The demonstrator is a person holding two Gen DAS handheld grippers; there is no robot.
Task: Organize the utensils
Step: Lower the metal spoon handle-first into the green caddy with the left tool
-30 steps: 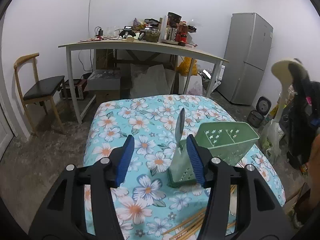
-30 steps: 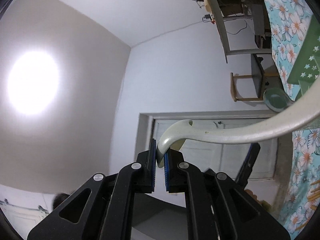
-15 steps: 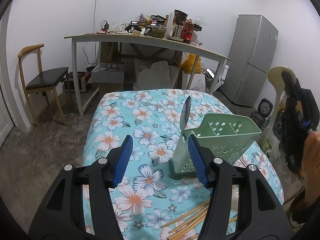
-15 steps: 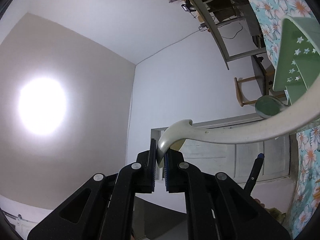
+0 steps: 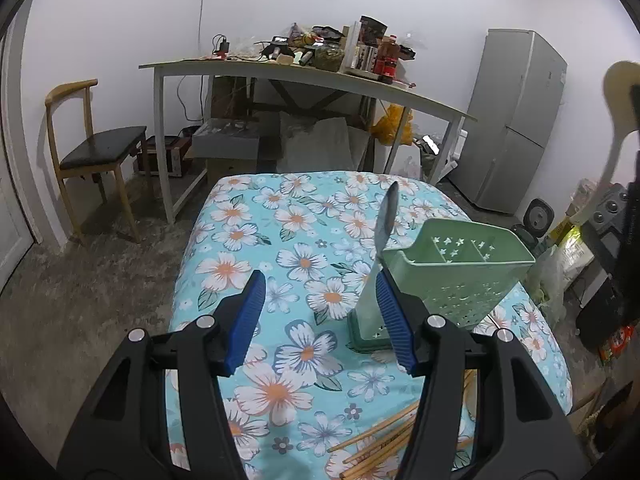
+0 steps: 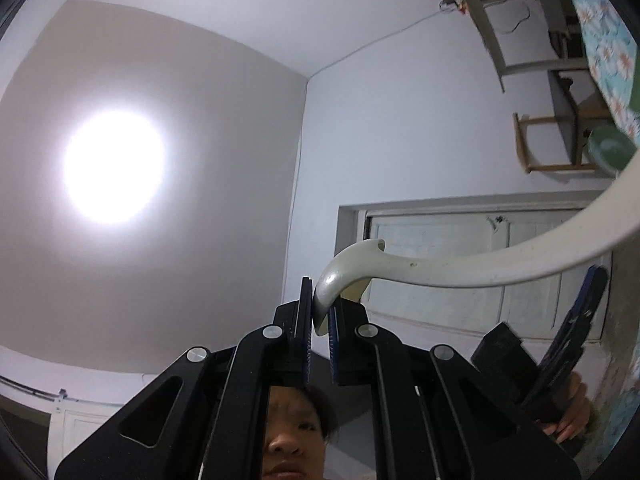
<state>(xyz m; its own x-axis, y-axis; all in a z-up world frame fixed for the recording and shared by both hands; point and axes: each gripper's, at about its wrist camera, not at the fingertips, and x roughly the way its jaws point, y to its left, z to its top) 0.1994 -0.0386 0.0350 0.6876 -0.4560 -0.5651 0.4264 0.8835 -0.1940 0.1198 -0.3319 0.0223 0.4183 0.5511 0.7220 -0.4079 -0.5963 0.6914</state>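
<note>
The floral table (image 5: 248, 240) has open cloth on its left and far side. The green caddy (image 5: 460, 272) stands near the right edge, tilted, a spoon (image 5: 387, 216) upright at its left corner, chopsticks (image 5: 384, 440) at the near edge. The left gripper (image 5: 320, 312) angles down over the cloth, jaws spread with nothing between them, its right finger just beside the caddy. Only the right wrist view shows the right gripper (image 6: 320, 332) aimed up at the ceiling, pinching a pale ladle (image 6: 460, 272) by its hooked end.
</note>
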